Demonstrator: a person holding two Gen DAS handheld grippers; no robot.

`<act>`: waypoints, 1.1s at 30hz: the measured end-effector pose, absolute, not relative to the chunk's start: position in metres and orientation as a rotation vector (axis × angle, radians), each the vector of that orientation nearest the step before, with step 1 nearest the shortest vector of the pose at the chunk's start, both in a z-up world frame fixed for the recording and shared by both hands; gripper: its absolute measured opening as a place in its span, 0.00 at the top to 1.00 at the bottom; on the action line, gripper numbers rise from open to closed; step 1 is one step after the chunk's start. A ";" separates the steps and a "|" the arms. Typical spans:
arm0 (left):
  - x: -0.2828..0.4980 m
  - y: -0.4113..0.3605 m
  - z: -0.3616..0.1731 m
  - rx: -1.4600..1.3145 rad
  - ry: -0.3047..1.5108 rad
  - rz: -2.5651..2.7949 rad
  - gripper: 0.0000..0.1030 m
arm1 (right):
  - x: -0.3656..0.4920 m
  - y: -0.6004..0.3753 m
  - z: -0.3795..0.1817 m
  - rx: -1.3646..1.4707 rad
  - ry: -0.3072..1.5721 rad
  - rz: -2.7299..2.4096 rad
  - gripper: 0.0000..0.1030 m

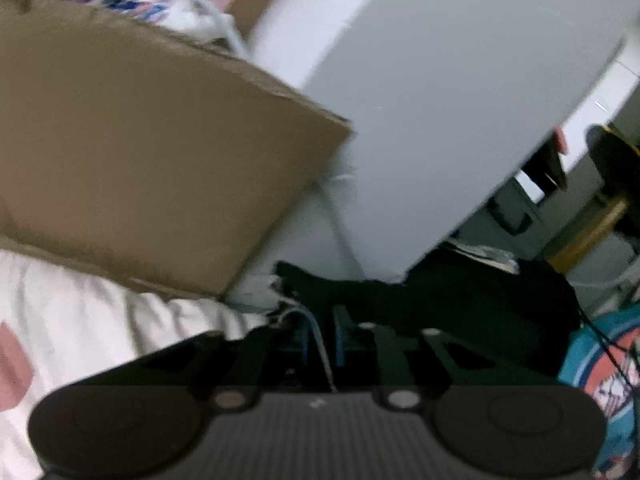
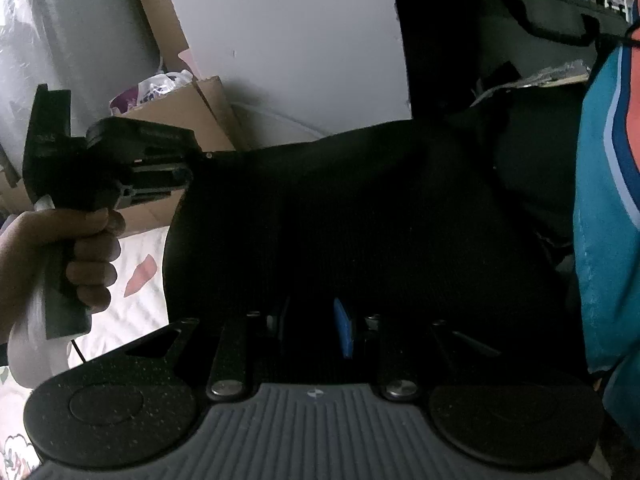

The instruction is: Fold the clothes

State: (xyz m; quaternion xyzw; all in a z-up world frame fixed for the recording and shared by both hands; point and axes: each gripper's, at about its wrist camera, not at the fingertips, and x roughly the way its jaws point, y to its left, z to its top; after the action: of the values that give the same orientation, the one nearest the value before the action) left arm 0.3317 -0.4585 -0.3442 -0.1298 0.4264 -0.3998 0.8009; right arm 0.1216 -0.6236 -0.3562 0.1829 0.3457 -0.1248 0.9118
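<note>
A black garment (image 2: 360, 220) hangs spread between my two grippers and fills the middle of the right wrist view. My right gripper (image 2: 312, 320) is shut on its lower edge; one blue pad (image 2: 344, 332) shows, while the other finger is lost in the dark cloth. In the same view, at the left, a hand (image 2: 88, 248) holds my left gripper (image 2: 188, 168), which is shut on the garment's upper left corner. In the left wrist view the black garment (image 1: 440, 300) runs from my left gripper (image 1: 324, 320) away to the right, with a thin white cable between the fingers.
A brown cardboard box (image 1: 140, 152) with a plastic bag (image 1: 160, 4) in it stands on a white bed sheet with pink patches (image 1: 80, 328). Behind is a white panel (image 1: 440, 120). Teal and orange fabric (image 2: 608, 200) hangs close at the right.
</note>
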 end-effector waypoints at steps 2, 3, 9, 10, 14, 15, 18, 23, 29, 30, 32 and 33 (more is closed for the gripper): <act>0.335 -0.452 -0.346 -0.289 0.938 -0.826 0.55 | 0.123 -0.624 -0.355 0.390 0.708 -0.254 0.70; 0.336 -0.449 -0.346 -0.285 0.946 -0.820 0.56 | 0.124 -0.624 -0.356 0.393 0.708 -0.254 0.70; 0.315 -0.439 -0.318 -0.192 0.886 -0.895 0.56 | 0.115 -0.627 -0.352 0.393 0.682 -0.285 0.70; 0.309 -0.439 -0.313 -0.181 0.875 -0.916 0.56 | 0.111 -0.629 -0.351 0.393 0.673 -0.297 0.70; 0.281 -0.447 -0.294 -0.132 0.832 -0.997 0.59 | 0.095 -0.641 -0.353 0.411 0.654 -0.348 0.70; 0.273 -0.447 -0.292 -0.117 0.818 -1.015 0.60 | 0.092 -0.644 -0.355 0.410 0.656 -0.359 0.70; 0.257 -0.455 -0.296 -0.060 0.790 -1.049 0.65 | 0.086 -0.651 -0.359 0.403 0.657 -0.390 0.70; 0.254 -0.469 -0.328 0.026 0.826 -1.047 0.77 | 0.088 -0.662 -0.367 0.389 0.650 -0.405 0.70; 0.259 -0.470 -0.361 0.046 0.841 -1.025 0.72 | 0.094 -0.670 -0.385 0.306 0.703 -0.443 0.70; 0.259 -0.472 -0.364 0.059 0.832 -1.024 0.71 | 0.092 -0.671 -0.387 0.298 0.709 -0.450 0.70; 0.259 -0.474 -0.366 0.085 0.816 -1.020 0.68 | 0.088 -0.674 -0.391 0.286 0.722 -0.465 0.69; 0.259 -0.473 -0.365 0.092 0.813 -1.017 0.67 | 0.085 -0.676 -0.394 0.288 0.728 -0.473 0.69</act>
State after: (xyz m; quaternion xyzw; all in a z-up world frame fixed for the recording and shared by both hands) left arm 0.2594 -0.4731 -0.3655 0.0427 0.3782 -0.4733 0.7944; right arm 0.0855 -0.6761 -0.3937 0.1388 0.3513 -0.2285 0.8973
